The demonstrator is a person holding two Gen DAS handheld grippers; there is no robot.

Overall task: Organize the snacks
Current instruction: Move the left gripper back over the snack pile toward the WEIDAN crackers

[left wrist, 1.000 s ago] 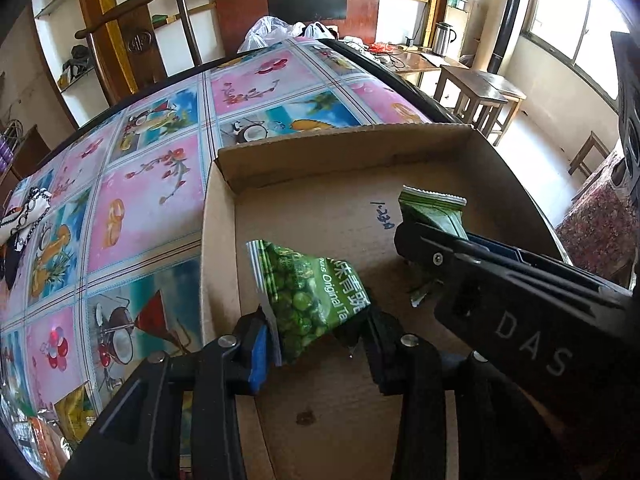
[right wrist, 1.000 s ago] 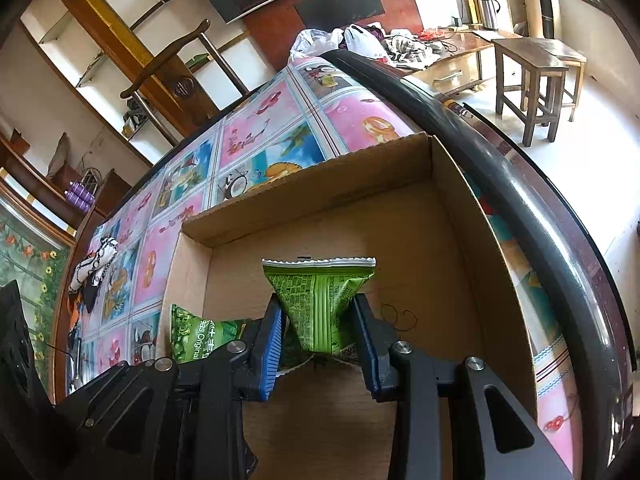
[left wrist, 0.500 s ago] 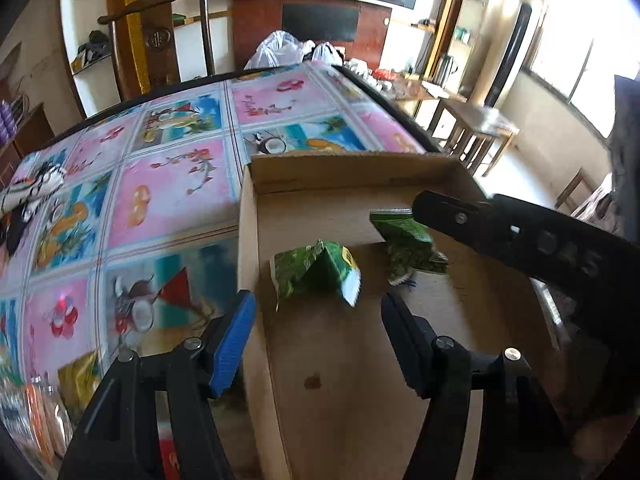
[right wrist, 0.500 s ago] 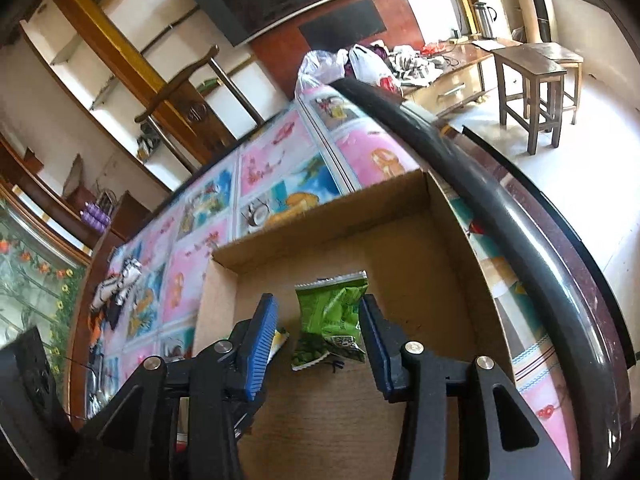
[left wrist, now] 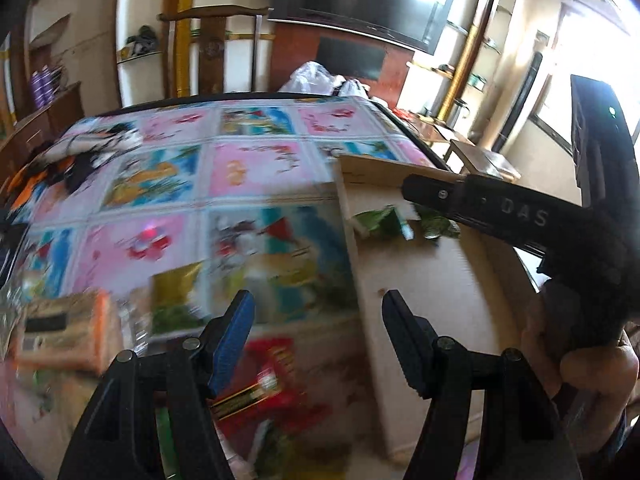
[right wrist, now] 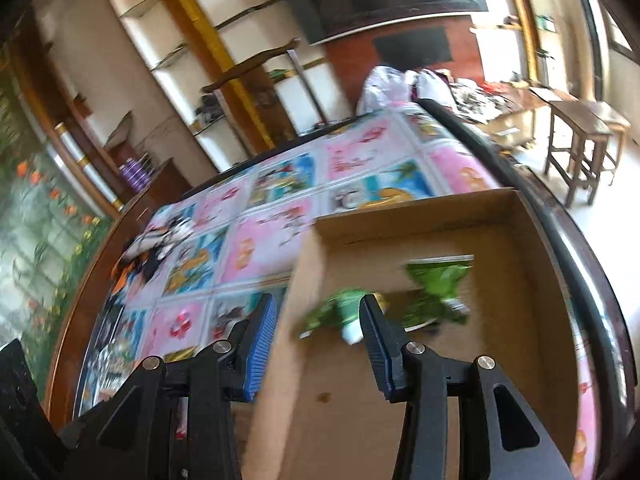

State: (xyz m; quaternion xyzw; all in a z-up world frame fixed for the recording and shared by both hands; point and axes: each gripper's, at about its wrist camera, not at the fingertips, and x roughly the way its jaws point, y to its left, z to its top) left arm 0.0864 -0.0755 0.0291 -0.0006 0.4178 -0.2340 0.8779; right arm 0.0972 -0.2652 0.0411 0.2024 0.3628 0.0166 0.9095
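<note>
Inside the cardboard box (right wrist: pixel 432 368): two green snack packets lying flat. Right packet (right wrist: pixel 438 286) with long axis running toward the box's far wall, sealed edge farthest; left packet (right wrist: pixel 340 314) crumpled (direction lost to blur). Left gripper (left wrist: pixel 316 328) empty, spread wide, astride the box's left wall. Right gripper (right wrist: pixel 318 334) likewise spread, holding nothing.

A large dark television (left wrist: pixel 360 4) hangs on the far wall above a reddish-brown wooden panel (right wrist: pixel 348 64). To its left, pale recessed shelves (right wrist: pixel 168 28) are framed by brown and yellow wooden posts. A tall wooden chair back (left wrist: pixel 212 36) stands at the far side of the table. On the right, bright daylight floods through a window (left wrist: pixel 592 40) onto a pale floor (right wrist: pixel 624 184), where a small wooden stool (right wrist: pixel 580 140) stands near a cluttered low side table (right wrist: pixel 508 96).
</note>
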